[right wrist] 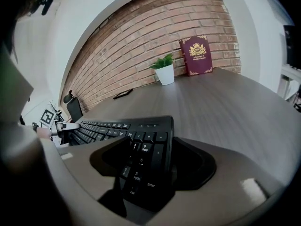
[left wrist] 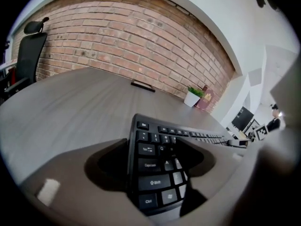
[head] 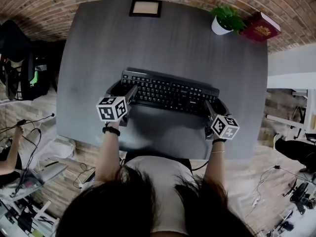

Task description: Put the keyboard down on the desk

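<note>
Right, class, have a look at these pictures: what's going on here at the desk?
A person holds a black keyboard by both ends. The left claw is shut on the Ctrl and Shift end, and the right claw is shut on the number-pad end. The keyboard sits level, low over the near half of the grey desk; whether it touches the desk cannot be told. A potted plant and a red book stand at the far edge.

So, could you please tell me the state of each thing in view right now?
keyboard: held at both ends
left gripper: shut on its left end
right gripper: shut on its right end
potted plant: upright
book: closed, standing upright
picture frame: lying flat on desk
</note>
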